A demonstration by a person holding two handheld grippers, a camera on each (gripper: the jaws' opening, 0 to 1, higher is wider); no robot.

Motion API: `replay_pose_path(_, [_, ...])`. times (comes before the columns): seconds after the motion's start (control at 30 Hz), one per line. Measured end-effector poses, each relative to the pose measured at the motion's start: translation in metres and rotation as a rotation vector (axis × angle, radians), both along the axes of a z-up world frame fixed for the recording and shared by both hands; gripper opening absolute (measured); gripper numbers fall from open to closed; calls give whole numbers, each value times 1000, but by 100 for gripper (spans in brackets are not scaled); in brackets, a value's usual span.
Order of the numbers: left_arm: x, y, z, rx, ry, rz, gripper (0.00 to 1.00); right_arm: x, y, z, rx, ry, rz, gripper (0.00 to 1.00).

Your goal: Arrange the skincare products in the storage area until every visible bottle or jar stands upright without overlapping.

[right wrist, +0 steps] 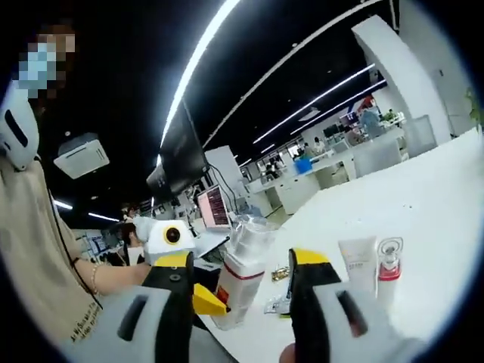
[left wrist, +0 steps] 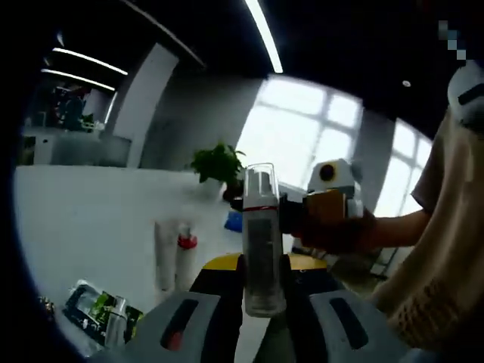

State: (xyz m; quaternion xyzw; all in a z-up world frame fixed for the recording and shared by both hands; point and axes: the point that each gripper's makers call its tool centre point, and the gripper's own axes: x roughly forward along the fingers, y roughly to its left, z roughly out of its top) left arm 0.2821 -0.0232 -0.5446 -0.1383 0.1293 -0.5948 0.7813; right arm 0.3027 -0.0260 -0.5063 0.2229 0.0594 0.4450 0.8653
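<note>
A clear pump bottle [left wrist: 263, 249] with a white body, a red band and a clear cap stands between my left gripper's jaws [left wrist: 263, 266], which are shut on its lower part. From the right, my right gripper [left wrist: 293, 208] reaches toward its neck, held by a person's hand. In the right gripper view the same bottle [right wrist: 240, 281] sits between my right gripper's jaws [right wrist: 243, 261], with a gap on each side. The left gripper's yellow tip [right wrist: 203, 301] touches the bottle low down. A white tube [left wrist: 165, 257] and a red-capped bottle [left wrist: 187, 259] stand upright on the white table.
A green-and-black packet [left wrist: 94, 306] with a small bottle [left wrist: 115, 325] lies at the table's near left. A potted plant [left wrist: 218, 162] and a blue object [left wrist: 234, 221] sit further back. The tube [right wrist: 359, 265] and the red-capped bottle [right wrist: 388, 272] stand right of my right jaw. The person's torso is close by.
</note>
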Motion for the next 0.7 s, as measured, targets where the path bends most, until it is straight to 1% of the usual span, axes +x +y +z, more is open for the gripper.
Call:
replay_pose_path(0.07, [1, -2, 7, -42, 3, 1, 16, 0, -1, 0, -6, -9, -3, 38])
replay_pose_path(0.1, [1, -2, 8, -47, 2, 1, 16, 0, -1, 1, -8, -19, -6, 35])
replay_pose_path(0.17, [2, -4, 6, -41, 0, -4, 16, 0, -3, 3, -3, -26, -3, 31])
replay_pose_path(0.27, [2, -11, 1, -21, 0, -24, 16, 2, -5, 4, 4, -24, -6, 31])
replay_pose_path(0.33, [0, -16, -1, -8, -4, -41, 16, 4, -6, 3, -8, -28, -10, 26])
replay_pose_path(0.37, [0, -17, -1, -8, -5, -47, 16, 6, -8, 2, -13, -33, -20, 24])
replay_pose_path(0.43, [1, -19, -1, -12, -3, -53, 17, 7, -13, 2, -6, -38, -26, 22])
replay_pose_path(0.5, [3, -22, -2, -4, -8, -55, 17, 9, -15, 0, -36, -54, -49, 22])
replay_pose_path(0.53, [6, -24, -9, 40, -36, -56, 17, 8, -14, -4, -88, -70, -43, 21])
replay_pose_path(0.57, [8, -26, -15, 82, -50, -60, 18, 9, -15, -6, -121, -83, -54, 21])
replay_pose_path(0.6, [12, -27, -20, 120, -62, -54, 18, 10, -15, -12, -173, -89, -62, 21])
replay_pose_path(0.63, [14, -29, -25, 174, -84, -64, 19, 11, -15, -14, -202, -97, -66, 21])
replay_pose_path(0.7, [17, -34, -32, 242, -115, -79, 19, 13, -16, -19, -262, -118, -81, 21])
